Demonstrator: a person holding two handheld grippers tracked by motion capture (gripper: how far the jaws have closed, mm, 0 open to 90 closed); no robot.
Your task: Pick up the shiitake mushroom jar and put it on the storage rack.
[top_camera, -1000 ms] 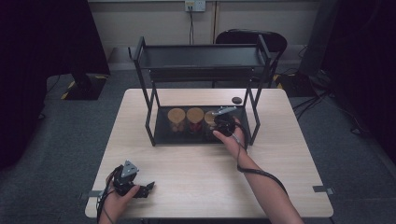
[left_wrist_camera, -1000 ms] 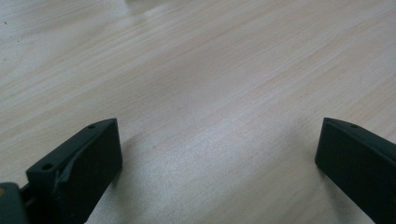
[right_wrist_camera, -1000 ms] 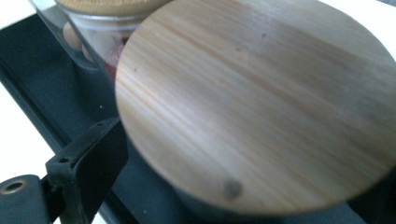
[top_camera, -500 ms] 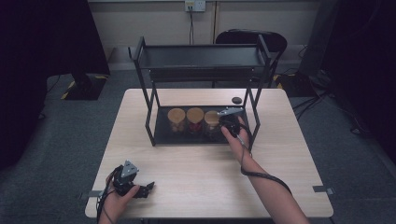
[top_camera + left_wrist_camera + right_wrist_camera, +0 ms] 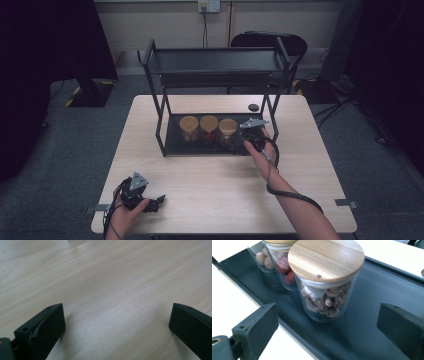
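The right gripper [image 5: 239,141] is being held open just before the nut jar [image 5: 325,283], apart; its jaws have just been opening.

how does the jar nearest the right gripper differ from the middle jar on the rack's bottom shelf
The nearest jar holds brown, crinkled pieces; the middle jar holds red and pale round pieces. The nearest jar stands at the row's right end in the high view, in front of the open right gripper, untouched by its fingers; the middle jar sits between two neighbours. Both are clear glass with round wooden lids, upright on the black shelf.
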